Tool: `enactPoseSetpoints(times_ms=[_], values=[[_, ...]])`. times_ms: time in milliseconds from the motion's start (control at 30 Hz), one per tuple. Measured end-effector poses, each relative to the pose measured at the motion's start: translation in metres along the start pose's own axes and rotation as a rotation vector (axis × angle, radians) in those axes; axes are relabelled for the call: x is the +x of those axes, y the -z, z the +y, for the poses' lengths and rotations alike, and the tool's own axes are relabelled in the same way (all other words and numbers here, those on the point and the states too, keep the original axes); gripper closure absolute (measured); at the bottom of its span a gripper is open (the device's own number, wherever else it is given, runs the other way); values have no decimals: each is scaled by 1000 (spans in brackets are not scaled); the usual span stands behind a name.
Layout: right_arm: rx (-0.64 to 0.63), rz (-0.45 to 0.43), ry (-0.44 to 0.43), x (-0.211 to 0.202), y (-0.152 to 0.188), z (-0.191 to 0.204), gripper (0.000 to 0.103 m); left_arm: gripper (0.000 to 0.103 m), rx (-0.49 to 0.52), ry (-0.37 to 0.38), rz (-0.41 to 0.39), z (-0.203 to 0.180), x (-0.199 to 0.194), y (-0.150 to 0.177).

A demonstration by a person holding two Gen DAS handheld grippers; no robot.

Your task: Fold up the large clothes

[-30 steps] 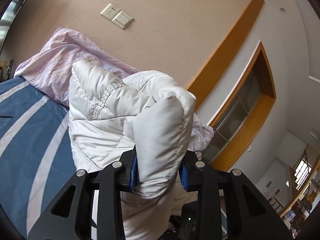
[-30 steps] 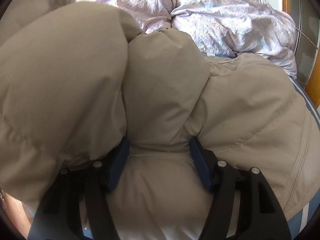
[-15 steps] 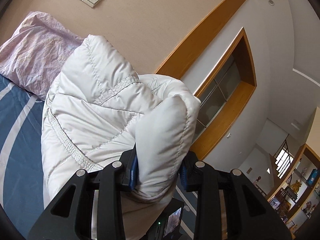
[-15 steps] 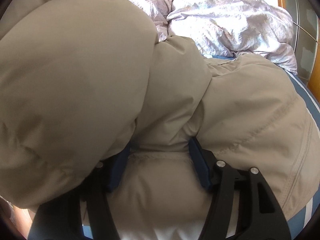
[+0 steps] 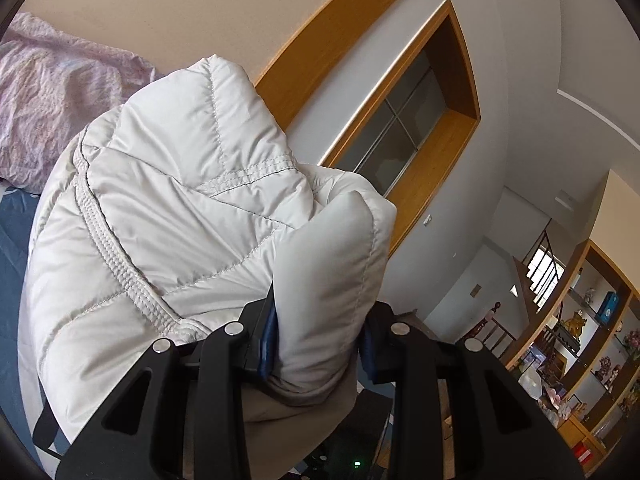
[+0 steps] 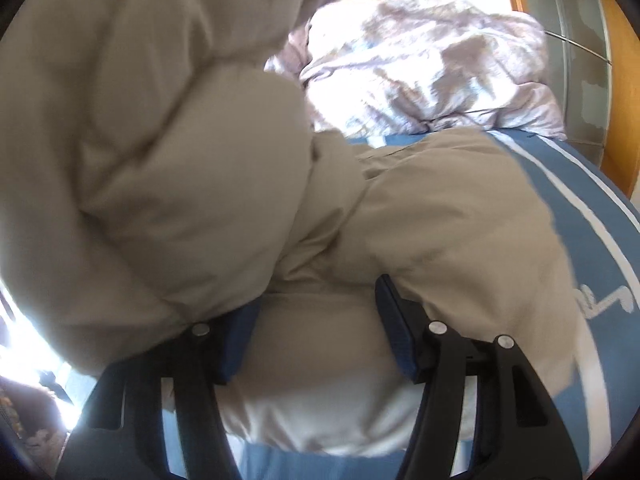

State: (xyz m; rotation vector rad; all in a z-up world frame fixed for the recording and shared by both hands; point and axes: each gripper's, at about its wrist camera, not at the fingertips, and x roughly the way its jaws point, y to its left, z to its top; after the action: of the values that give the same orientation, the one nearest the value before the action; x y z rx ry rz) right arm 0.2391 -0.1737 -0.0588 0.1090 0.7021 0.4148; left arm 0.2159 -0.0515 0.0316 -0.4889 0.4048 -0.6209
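your puffy quilted jacket (image 5: 168, 216) looks white with stitched seams in the left view and beige (image 6: 160, 152) in the blurred right view. it bunches above the blue striped bed (image 6: 592, 216), near the lilac duvet (image 6: 420, 72). your left tool (image 5: 320, 336) is clamped on a padded fold; your right tool (image 6: 316, 332) pinches another fold. bunching hides its outline, so its long axis cannot be made out.

Bulky puffer jacket (image 6: 168, 168) crowds both tongs; rumpled duvet (image 6: 432, 76) probably blocks beyond.
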Motion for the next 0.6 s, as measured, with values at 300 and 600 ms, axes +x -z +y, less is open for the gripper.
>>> enactPoseSetpoints(times_ms=[300,600], values=[[153,-79,164,-38,-7,-73,33,71,-3,7,101,-4,46,15],[321,-35,342,-53,0,-167,33,71,18,-13,197,-26,78,38]])
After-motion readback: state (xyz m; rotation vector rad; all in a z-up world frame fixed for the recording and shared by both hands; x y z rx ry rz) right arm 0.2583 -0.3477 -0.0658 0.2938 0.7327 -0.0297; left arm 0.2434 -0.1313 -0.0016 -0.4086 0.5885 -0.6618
